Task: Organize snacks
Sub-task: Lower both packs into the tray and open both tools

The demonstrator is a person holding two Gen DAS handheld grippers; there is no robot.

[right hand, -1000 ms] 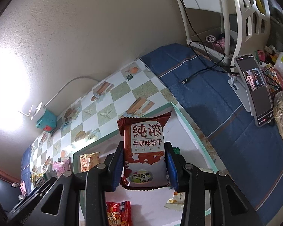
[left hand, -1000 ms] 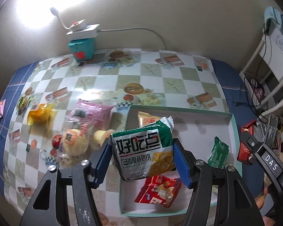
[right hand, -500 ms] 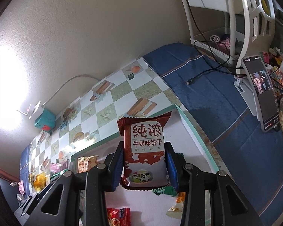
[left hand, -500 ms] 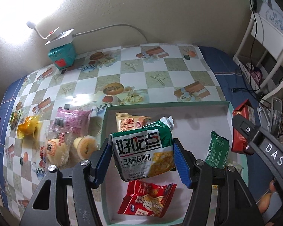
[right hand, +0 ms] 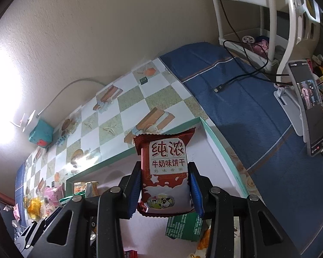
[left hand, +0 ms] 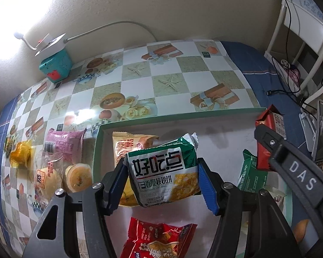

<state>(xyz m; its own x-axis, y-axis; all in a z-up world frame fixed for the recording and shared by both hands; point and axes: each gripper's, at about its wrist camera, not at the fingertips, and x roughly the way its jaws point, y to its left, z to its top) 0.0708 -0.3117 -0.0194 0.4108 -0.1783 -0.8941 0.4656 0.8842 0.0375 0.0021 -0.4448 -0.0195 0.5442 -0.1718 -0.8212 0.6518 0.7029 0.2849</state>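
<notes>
The left claw [left hand: 163, 182] is clamped on a green-and-white biscuit packet [left hand: 164, 177], held over the white box with the teal rim [left hand: 183, 116]. The right claw [right hand: 164, 190] grips a dark red milk-biscuit packet [right hand: 164, 172] above the same box. A red packet [left hand: 157, 240] below is cut off by the frame. The box lies on a checkered worktop [left hand: 140, 71] against a beige wall.

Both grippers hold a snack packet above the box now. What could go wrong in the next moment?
1. The left gripper and right gripper are close over the same box; they may collide.
2. The green-and-white packet hangs above a beige packet and a red packet; dropped here, it would probably pile on them.
3. The dark red milk biscuit packet is near the box's right wall and might fall outside.
</notes>
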